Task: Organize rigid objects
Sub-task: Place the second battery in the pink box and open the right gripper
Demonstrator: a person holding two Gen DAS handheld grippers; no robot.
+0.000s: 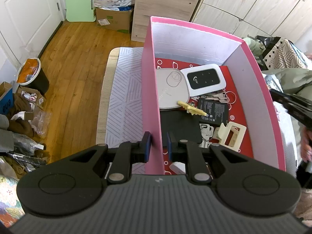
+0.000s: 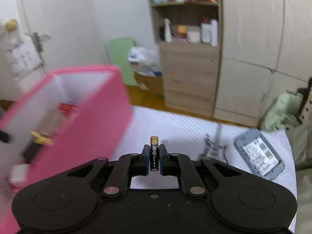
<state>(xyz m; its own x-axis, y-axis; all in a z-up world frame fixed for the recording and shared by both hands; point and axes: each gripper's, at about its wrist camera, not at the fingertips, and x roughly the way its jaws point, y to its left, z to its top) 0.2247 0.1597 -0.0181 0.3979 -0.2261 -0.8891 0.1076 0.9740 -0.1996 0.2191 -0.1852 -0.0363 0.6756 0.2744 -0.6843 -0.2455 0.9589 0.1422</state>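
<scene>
The left gripper [image 1: 158,144] is clamping the pink box [image 1: 151,89] wall, steadying it, while the right gripper [image 2: 154,157] jaws are pinching a battery [image 2: 154,153] for dropping in.

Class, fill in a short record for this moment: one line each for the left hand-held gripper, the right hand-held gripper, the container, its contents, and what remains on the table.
left hand-held gripper: straddles the pink box's near wall, one finger inside, one outside
right hand-held gripper: shut on a battery
container: pink box, open top
contents: white pocket router, flat black battery pack, cream clip, keys
on table: grey device, face down, right of the battery
</scene>
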